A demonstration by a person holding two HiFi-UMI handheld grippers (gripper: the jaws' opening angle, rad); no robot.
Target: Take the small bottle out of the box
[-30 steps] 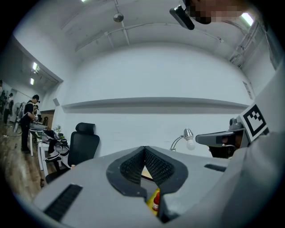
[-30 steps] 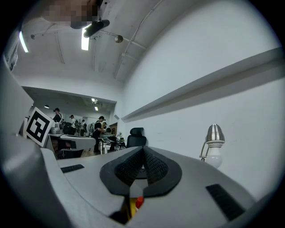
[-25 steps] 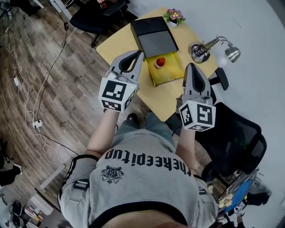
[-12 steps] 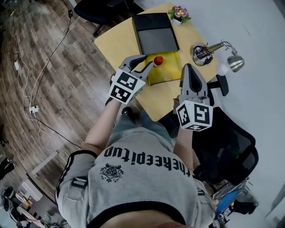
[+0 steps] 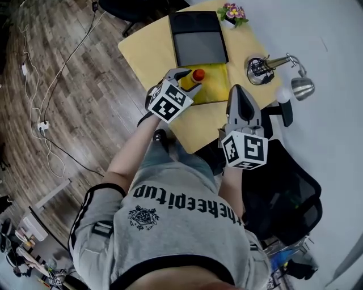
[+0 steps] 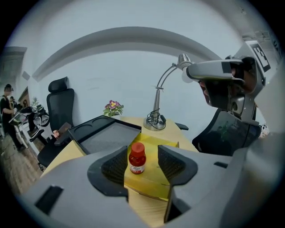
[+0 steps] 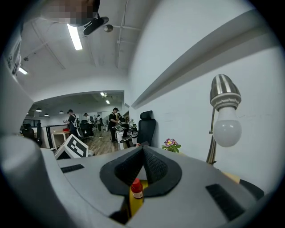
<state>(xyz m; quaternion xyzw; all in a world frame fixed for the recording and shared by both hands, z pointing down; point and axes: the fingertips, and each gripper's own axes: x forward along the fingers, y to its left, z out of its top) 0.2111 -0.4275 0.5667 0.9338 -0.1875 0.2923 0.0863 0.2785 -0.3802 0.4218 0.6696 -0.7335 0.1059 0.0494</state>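
Standing untouched between just-opened jaws of left claw point(image 6: 142, 156): small bottle point(image 6: 137, 158).

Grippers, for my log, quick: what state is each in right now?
Left gripper: open, fingers have just been opening, small bottle seen between them, not gripped.
Right gripper: closed, holding nothing.

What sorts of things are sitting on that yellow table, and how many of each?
Bottle: 1
Yellow box: 1
Black tray: 1
Potted flower: 1
Desk lamp: 1
Total: 5
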